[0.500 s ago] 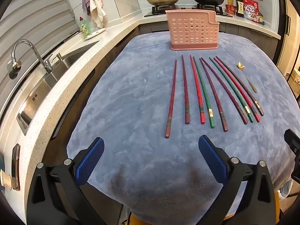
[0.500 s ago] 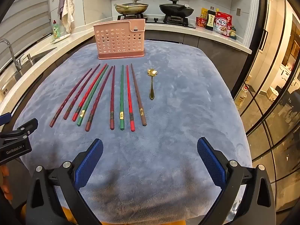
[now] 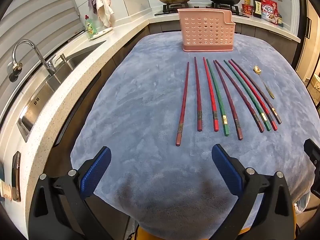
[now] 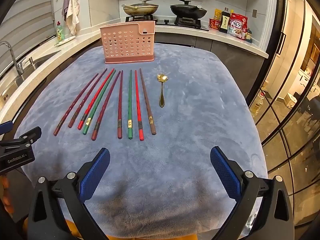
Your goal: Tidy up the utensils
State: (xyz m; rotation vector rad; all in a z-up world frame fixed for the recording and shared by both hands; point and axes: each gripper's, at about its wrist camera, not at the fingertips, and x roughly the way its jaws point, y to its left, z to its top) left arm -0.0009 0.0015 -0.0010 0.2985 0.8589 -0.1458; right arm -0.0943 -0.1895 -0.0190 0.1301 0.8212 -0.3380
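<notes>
Left wrist view: my left gripper (image 3: 160,161) spread wide, empty, over cloth (image 3: 140,110). Chopsticks (image 3: 220,100) run lengthwise toward pink caddy (image 3: 207,33); spoon (image 3: 263,81) at far right.

Right wrist view: my right gripper (image 4: 160,161) spread, empty. Chopsticks (image 4: 120,104) lie thick ends nearest me. Caddy (image 4: 128,42) interior hidden.

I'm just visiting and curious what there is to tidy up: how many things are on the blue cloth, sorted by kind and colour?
dark red chopsticks: 4
bright red chopsticks: 2
green chopsticks: 2
brown chopstick: 1
gold spoon: 1
pink holder: 1
Total: 11
</notes>
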